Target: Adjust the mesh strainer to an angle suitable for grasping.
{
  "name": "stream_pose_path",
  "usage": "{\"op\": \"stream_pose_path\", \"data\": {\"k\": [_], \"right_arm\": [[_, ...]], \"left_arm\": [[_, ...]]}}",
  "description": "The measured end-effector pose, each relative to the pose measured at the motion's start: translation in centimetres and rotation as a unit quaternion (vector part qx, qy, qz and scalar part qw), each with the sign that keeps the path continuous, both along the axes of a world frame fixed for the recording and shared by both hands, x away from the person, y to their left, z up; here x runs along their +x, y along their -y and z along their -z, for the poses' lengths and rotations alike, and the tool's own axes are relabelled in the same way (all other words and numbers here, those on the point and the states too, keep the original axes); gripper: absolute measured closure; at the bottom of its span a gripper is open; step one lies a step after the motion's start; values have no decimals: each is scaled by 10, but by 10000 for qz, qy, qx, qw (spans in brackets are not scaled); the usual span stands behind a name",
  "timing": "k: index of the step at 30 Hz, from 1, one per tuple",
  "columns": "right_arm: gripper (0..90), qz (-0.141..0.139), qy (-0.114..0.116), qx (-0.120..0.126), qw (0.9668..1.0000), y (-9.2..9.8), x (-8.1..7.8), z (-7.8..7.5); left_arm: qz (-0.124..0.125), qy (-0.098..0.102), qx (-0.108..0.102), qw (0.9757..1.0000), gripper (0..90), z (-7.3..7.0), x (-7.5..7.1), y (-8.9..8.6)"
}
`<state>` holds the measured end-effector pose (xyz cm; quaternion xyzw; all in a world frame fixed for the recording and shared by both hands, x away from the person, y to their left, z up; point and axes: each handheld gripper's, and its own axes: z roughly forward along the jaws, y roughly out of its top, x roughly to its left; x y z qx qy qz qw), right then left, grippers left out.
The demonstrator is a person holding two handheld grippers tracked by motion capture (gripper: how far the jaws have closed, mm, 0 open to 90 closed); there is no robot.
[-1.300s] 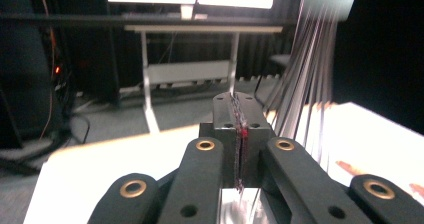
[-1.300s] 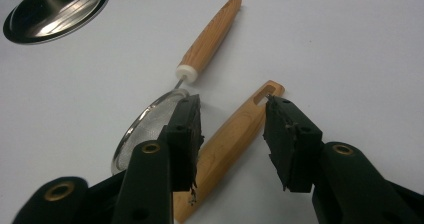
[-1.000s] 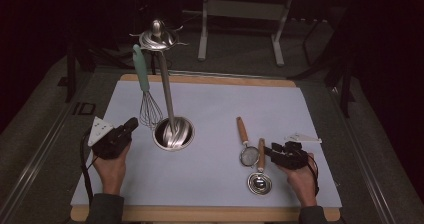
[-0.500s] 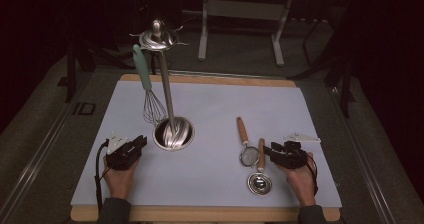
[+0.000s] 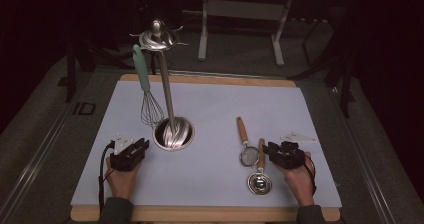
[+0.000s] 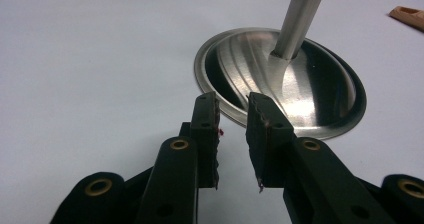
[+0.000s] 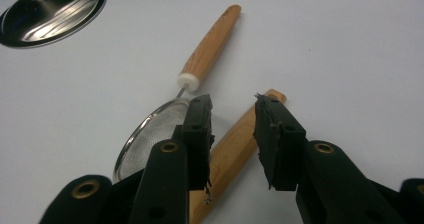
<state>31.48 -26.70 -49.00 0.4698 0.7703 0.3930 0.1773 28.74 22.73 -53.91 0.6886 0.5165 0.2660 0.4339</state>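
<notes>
one utensil hung on the stand (image 5: pixel 166 91), two left on the surface
right gripper (image 7: pixel 232 109) jaws closing around the wooden-handled spoon (image 7: pixel 235 146), not yet gripped; left gripper (image 6: pixel 232 111) jaws opening, empty, beside the stand base.

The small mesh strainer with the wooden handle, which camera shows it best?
The high view: the whole strainer lies uncovered on the mat, handle and mesh ring both visible. The right gripper view shows its handle and mesh closer, but a black jaw covers part of the ring. The left gripper view catches just a wooden tip at its edge.
</notes>
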Motion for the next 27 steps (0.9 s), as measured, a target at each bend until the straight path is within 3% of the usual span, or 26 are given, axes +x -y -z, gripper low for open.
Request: {"op": "stream_pose_path", "data": {"k": [2,4,7,15,22,27], "right_arm": [[680,-31,-18,-39,10000,-2,3,-1],[679,-98,-65,119,9999,-4,7,-3],[659,-109,-170,150,9997,-10,17,-6],[630,-158,-725,203,9970,-32,48,-15],[649,-241,-1031,-81,9943,-46,66,-14],[685,-275,-1196,-151,9923,-54,75,-12]], "left_arm": [[-9,-2,11,10000,747,0,0,0],[-19,0,28,10000,743,0,0,1],[-22,1,47,10000,739,0,0,1],[-10,14,117,9999,738,0,0,2],[-7,0,154,9999,738,0,0,3],[-7,-3,147,9999,738,0,0,3]]}}
